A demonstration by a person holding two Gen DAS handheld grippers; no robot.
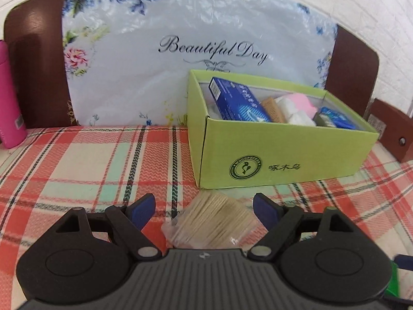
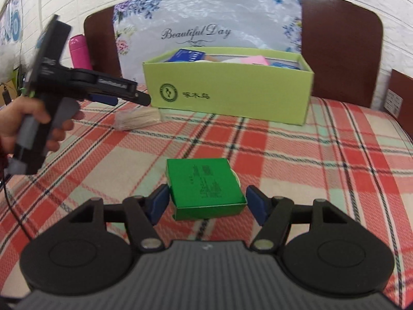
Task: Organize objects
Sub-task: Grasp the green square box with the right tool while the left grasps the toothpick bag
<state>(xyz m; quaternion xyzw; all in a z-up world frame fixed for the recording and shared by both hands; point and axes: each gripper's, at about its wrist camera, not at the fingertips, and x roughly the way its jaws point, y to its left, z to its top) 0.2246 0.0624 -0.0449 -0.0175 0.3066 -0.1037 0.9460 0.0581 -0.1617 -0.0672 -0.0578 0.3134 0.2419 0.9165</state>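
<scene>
With the left gripper [image 1: 204, 210] wide apart over the toothpick pack [image 1: 215, 223] and the right gripper [image 2: 204, 204] bracketing the green box [image 2: 206, 188] on the bedspread without clearly gripping, each should centre, close squarely, then lift into the carton [image 2: 232, 95].

We see the left gripper [image 1: 204, 206] with jaws wide apart, a toothpick bundle [image 1: 216, 222] lying between them untouched. The green box [image 1: 284, 152] of packets stands at one o'clock on the plaid cloth [image 1: 90, 170].
</scene>
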